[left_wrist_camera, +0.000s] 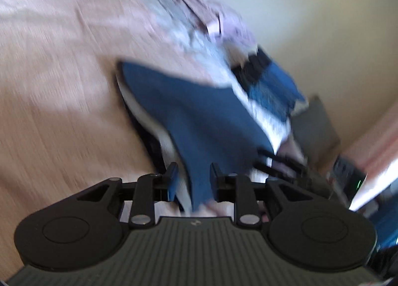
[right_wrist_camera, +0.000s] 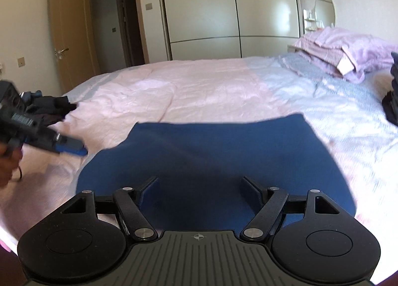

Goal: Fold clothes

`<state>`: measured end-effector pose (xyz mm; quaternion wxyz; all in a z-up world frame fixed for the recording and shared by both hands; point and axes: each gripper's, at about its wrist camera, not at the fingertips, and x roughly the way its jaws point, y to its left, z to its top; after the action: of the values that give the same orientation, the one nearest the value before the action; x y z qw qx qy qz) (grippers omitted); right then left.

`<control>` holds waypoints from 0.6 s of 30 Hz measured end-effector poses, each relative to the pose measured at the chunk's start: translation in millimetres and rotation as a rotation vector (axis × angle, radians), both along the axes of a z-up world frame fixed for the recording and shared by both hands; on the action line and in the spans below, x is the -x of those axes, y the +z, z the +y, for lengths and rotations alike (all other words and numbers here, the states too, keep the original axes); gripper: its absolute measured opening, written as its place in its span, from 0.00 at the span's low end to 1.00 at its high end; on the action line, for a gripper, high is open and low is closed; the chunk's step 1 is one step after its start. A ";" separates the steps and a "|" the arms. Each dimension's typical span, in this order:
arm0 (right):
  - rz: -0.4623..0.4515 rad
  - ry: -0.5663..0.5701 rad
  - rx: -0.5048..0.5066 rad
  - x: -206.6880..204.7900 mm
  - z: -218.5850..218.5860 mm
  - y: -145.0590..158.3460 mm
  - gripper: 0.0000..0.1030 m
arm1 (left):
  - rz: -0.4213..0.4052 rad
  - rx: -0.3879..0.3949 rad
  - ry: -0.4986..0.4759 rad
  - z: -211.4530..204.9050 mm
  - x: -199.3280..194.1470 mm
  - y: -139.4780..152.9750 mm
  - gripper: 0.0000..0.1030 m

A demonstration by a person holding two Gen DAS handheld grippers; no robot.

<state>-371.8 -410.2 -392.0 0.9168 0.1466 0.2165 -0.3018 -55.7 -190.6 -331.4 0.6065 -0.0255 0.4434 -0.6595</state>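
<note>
On the pink-quilted bed [right_wrist_camera: 199, 87], the dark blue knit garment [right_wrist_camera: 211, 156] lies directly ahead of the right gripper [right_wrist_camera: 199, 186], fingers spread; the left gripper [left_wrist_camera: 192, 176], fingers slightly parted, straddles its edge.

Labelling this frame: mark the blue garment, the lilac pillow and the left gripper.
blue garment [right_wrist_camera: 214, 151]: right wrist view, middle of cloth.
lilac pillow [right_wrist_camera: 348, 47]: right wrist view, top face.
left gripper [left_wrist_camera: 193, 176]: left wrist view, between fingertips.
</note>
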 end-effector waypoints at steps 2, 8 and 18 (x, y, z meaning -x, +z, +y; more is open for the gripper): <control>0.005 -0.003 -0.004 0.1 7.2 -0.9 0.73 | 0.009 0.001 -0.023 6.4 12.0 -3.1 0.21; 0.016 -0.012 -0.007 5.2 16.9 0.8 0.73 | 0.034 0.003 -0.093 25.6 48.0 -12.4 0.22; 0.015 -0.043 -0.014 10.9 18.7 -1.2 0.73 | 0.040 0.062 -0.109 40.5 50.3 -9.1 0.21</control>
<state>-382.8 -391.6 -393.2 0.9074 0.1556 0.2222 -0.3209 -105.9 -150.1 -340.5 0.5596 -0.0333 0.4357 -0.7042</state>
